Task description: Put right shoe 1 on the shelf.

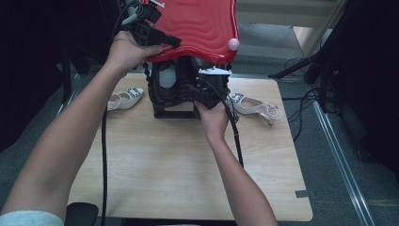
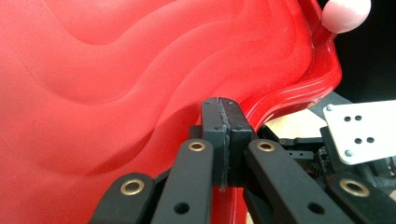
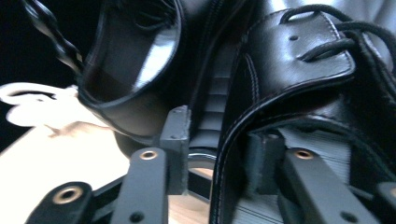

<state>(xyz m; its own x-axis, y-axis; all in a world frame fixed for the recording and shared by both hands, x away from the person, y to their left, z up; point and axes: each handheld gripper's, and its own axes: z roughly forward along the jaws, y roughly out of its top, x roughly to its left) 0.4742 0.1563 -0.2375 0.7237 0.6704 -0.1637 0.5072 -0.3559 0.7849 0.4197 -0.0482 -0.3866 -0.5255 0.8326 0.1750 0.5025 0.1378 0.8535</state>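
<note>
Your left gripper (image 2: 223, 140) jaws are clamped shut on the red tray (image 2: 116, 84) rim, tray ahead of them. Your right gripper (image 3: 219, 161) jaws straddle the black boot's (image 3: 299, 70) leather edge, not fully closed.

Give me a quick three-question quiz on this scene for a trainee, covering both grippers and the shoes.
1. True or false: the left hand-held gripper is clamped shut on the red lid.
2. What sits between the open jaws of the right hand-held gripper? A) a bottle B) a black boot's leather edge C) a towel
3. Fill in: ___ white shoes lie on the table.
Key: 1 true; 2 B; 3 two.
</note>
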